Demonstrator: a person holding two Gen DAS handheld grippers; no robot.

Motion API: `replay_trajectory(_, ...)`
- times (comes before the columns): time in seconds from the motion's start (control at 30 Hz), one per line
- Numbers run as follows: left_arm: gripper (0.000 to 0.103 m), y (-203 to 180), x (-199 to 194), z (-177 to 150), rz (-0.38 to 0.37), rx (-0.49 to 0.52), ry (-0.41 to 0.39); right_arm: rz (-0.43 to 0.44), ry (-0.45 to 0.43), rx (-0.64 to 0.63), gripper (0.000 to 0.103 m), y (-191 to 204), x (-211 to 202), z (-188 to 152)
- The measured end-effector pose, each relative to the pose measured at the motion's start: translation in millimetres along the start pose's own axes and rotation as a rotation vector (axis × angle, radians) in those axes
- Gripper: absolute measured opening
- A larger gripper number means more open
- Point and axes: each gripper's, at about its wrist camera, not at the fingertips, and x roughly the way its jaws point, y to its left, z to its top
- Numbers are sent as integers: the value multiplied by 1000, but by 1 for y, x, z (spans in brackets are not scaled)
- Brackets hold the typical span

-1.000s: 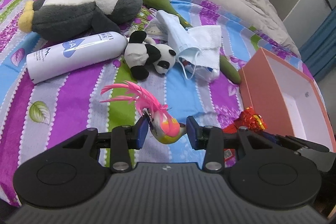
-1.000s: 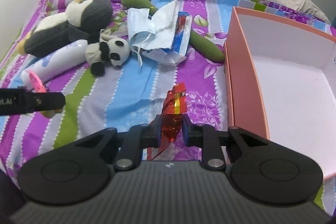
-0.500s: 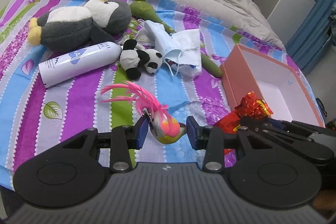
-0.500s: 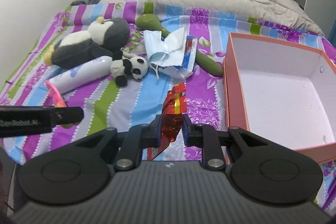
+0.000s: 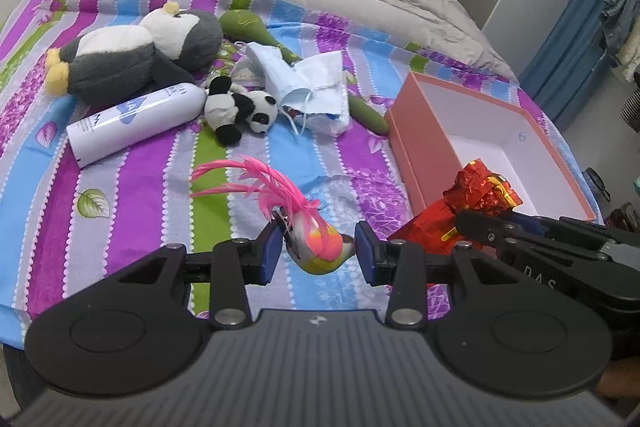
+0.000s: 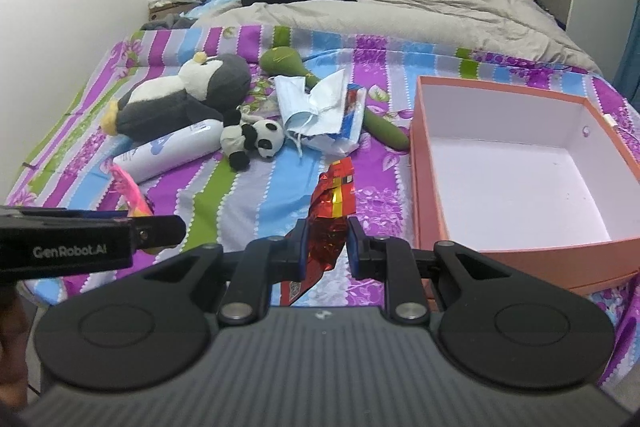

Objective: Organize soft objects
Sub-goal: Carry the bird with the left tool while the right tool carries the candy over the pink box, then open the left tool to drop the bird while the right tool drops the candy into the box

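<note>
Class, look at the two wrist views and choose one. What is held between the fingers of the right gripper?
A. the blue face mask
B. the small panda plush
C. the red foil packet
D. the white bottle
C: in the right wrist view the right gripper has its fingers closed on the crinkled red foil packet, while the panda, mask and bottle lie farther off on the striped bedspread.

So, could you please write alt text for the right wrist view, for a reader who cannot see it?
The right gripper holds a red foil packet above a striped bedspread, beside an open pink box. Farther back lie a plush penguin, a small panda, a white bottle and a face mask.
</note>
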Motion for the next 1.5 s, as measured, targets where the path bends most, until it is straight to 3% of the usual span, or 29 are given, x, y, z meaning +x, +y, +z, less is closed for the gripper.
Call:
replay_trajectory(0.43, 45, -45, -2, 3, -75, 76, -10, -66, -58, 59, 23, -34, -29, -2)
replay_trajectory(0.93, 45, -120, 11, 3, -226, 206, 7, -202, -99, 175, 23, -95, -66, -22)
replay_trajectory(1.5, 45, -169, 55, 42, -269, 280, 38, -247, -91, 242, 23, -138, -52, -14)
